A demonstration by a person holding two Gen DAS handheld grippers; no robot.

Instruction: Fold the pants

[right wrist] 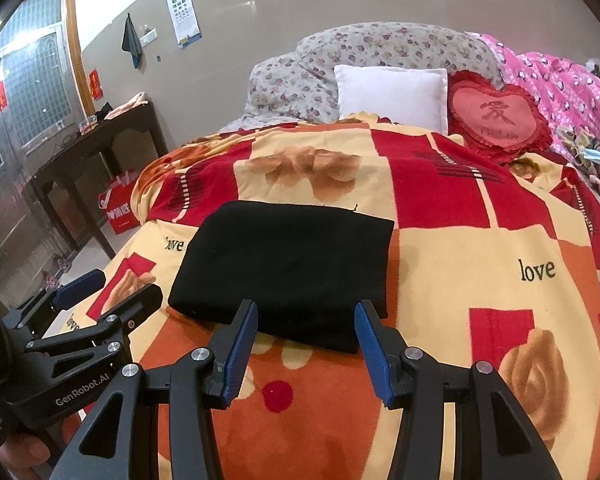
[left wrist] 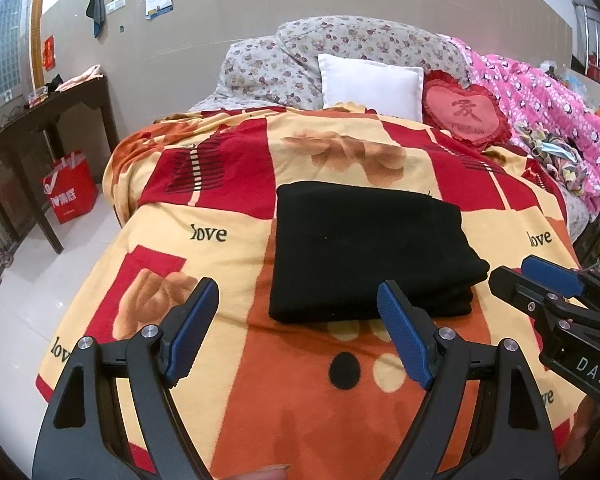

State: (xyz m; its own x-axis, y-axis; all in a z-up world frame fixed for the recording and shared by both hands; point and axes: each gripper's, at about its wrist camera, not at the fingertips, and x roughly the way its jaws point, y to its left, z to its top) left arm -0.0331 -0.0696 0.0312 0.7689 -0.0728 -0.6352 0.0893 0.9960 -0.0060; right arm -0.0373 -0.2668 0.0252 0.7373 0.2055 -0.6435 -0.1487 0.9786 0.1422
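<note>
Left wrist view is showing both the left claw (left wrist: 298, 328) and right claw (right wrist: 306, 350) gaping empty at six o'clock of the folded pants (left wrist: 364, 248), advising level, square pressing.

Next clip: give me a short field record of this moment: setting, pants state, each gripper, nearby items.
setting: bed with patterned blanket
pants: black pants lie folded into a compact rectangle on the blanket
left gripper: open, empty, just short of the pants
right gripper: open, empty, at the pants' near edge
nearby: white pillow, red heart cushion, dark side table, red bag
</note>
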